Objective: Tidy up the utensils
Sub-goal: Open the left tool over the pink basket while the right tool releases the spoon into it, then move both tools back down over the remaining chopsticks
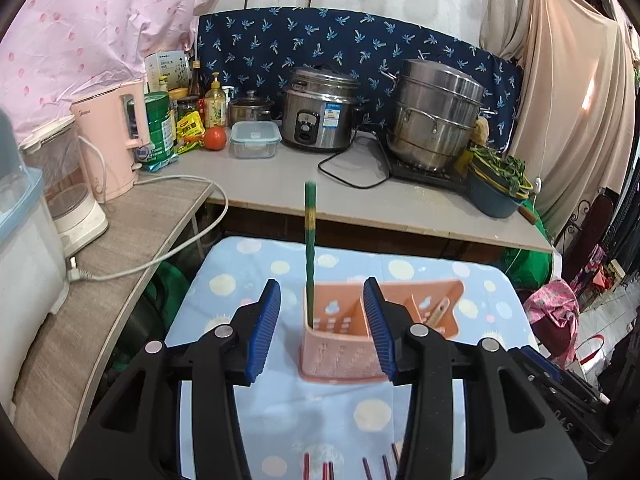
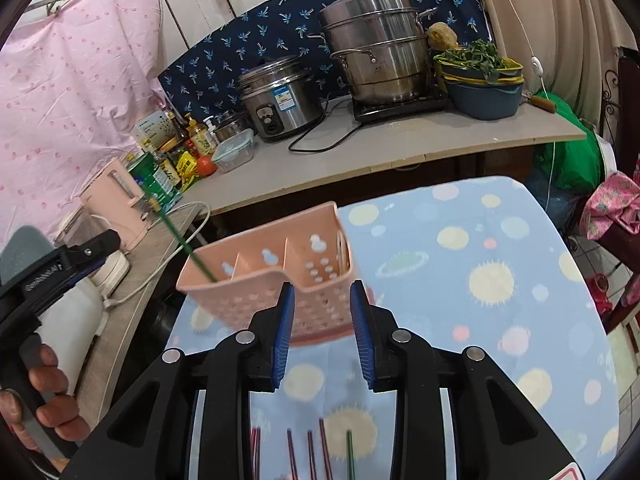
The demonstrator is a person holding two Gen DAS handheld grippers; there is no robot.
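At the far left of the right wrist view, a person's hand (image 2: 38, 396) grips the handle of the left gripper (image 1: 322, 328), which hangs just above and short of the pink utensil holder (image 1: 340, 354). Its jaws are released, with nothing between the pads; the green chopstick (image 1: 309, 248) stands free in the holder's left-hand compartment, leaning slightly, so it appears to have been let go there on purpose. The holder sits on a blue table (image 1: 288, 412) covered with a dotted cloth, its compartments open upward so that long utensils can drop in end first. Another compartment, further right, seems to hold a pale utensil, though it is too blurred to name.

Moving right, the right gripper (image 2: 322, 330) points down at the holder's near wall with its jaws apart and empty, not touching the plastic. In that view the holder looks tilted and blurred, so whether it rests flat cannot be told.

Along the bottom edge, several dark red chopsticks (image 2: 308, 452) and one more green chopstick lie loose on the cloth just below the grippers. They are the remaining work: most of the sorting still looks undone, and the next pick probably calls for reaching back toward them.
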